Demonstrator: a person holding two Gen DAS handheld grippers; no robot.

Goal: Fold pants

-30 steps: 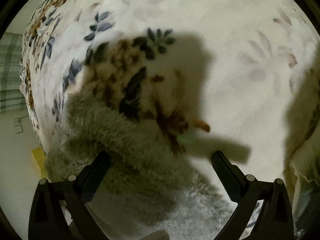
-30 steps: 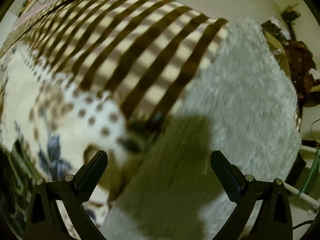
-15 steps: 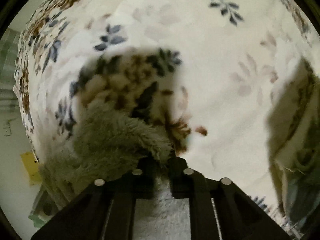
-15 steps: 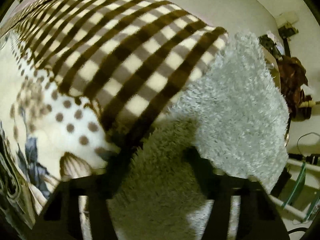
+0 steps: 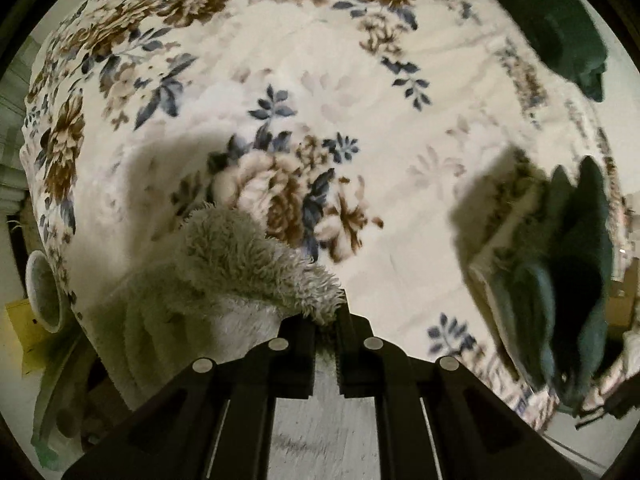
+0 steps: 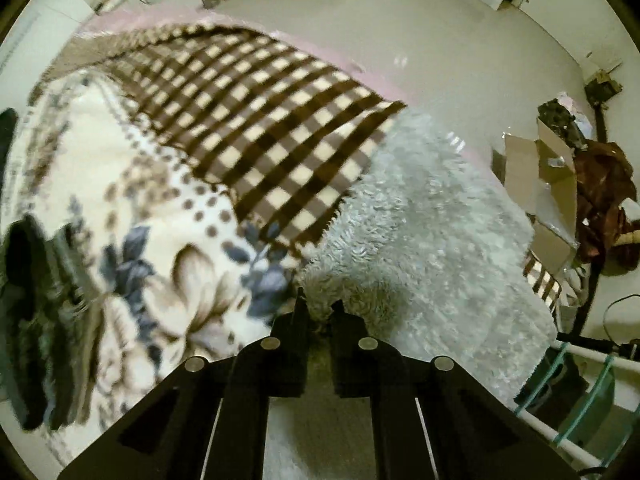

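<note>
The pants are pale grey and fluffy. In the left wrist view a bunched end of the pants (image 5: pixel 240 264) is pinched in my left gripper (image 5: pixel 326 318), which is shut on the fabric and lifted above the bed. In the right wrist view the pants (image 6: pixel 432 232) spread wide to the right over the bed edge. My right gripper (image 6: pixel 320 312) is shut on their near edge.
The bed carries a cream floral blanket (image 5: pixel 320 92) and a brown checked blanket (image 6: pixel 272 120). Dark green clothes (image 5: pixel 568 264) lie on the bed to the right. Cardboard boxes (image 6: pixel 552 184) and clutter stand on the floor beyond the bed.
Both grippers went from open to shut on the pants. They have since lifted the fabric, and both views have pulled back from the bed.
</note>
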